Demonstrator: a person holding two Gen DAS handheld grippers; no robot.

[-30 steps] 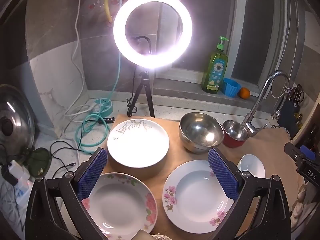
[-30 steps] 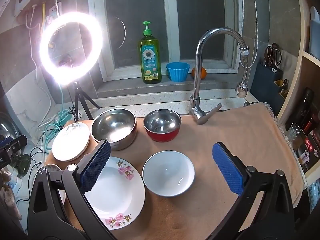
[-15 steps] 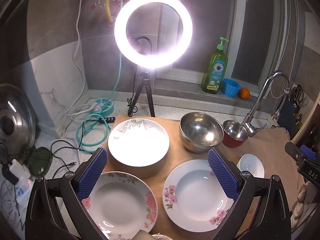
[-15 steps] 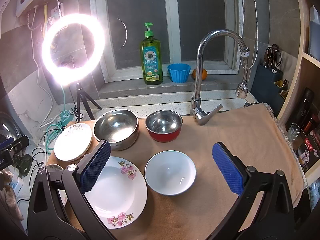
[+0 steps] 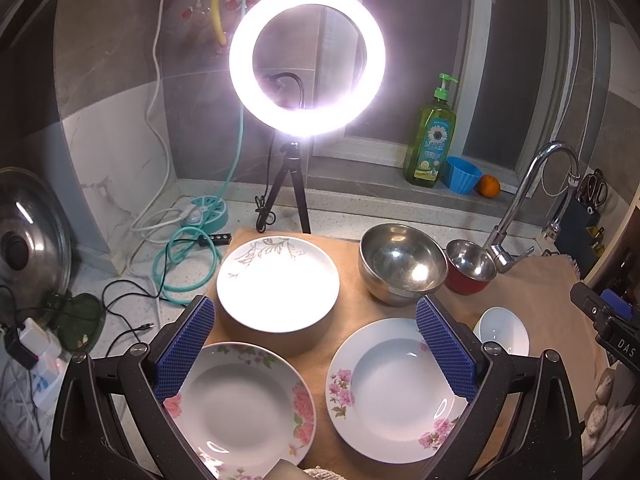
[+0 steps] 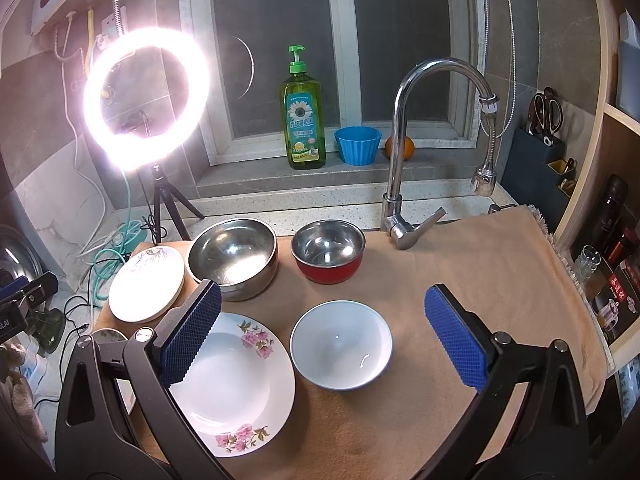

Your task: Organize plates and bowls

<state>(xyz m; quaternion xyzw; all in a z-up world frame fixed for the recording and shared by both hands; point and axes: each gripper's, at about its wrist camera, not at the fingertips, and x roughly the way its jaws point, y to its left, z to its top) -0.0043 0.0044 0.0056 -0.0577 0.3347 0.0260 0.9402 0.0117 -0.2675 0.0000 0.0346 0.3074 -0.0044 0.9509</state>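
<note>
Plates lie spread on the tan cloth: I see the floral plate between my left gripper pads, white bowl between my right gripper pads. Both jaws gape, empty.

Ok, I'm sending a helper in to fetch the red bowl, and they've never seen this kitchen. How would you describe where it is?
Find the tall chrome faucet at the back of the tan cloth. Just left of its base stands the red bowl, with the larger steel bowl on its other side. It is the only bowl that is red outside and shiny steel inside; the white bowl sits nearer the camera.
</note>
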